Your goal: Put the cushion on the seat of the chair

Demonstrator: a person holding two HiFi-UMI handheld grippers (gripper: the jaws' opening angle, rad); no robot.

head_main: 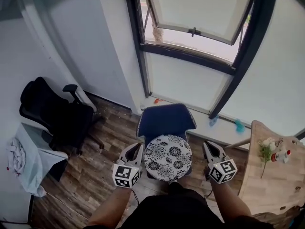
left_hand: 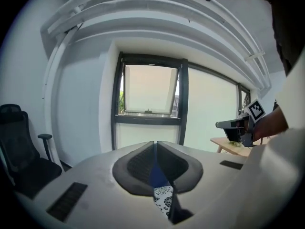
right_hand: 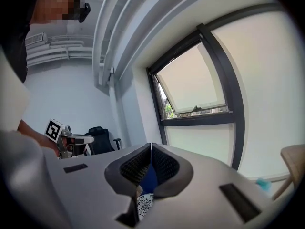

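A round cushion [head_main: 167, 159] with a black-and-white flower print lies on the seat of the blue chair [head_main: 167, 120], in front of its backrest. My left gripper [head_main: 137, 148] hangs just off the cushion's left edge, jaws closed with nothing between them. My right gripper [head_main: 208, 147] hangs to the cushion's right, a little apart from it, also shut and empty. In the left gripper view a strip of the cushion [left_hand: 163, 197] and blue chair fabric shows below the closed left gripper [left_hand: 155, 144]. The right gripper view shows the same beneath the right gripper [right_hand: 151, 147]: the cushion [right_hand: 144, 202].
A black office chair [head_main: 52, 111] stands at the left, by a white table with a cloth [head_main: 19, 159] on it. A wooden table [head_main: 269, 180] with a small plant and a red item is at the right. A tall window [head_main: 200, 37] fills the wall behind the chair.
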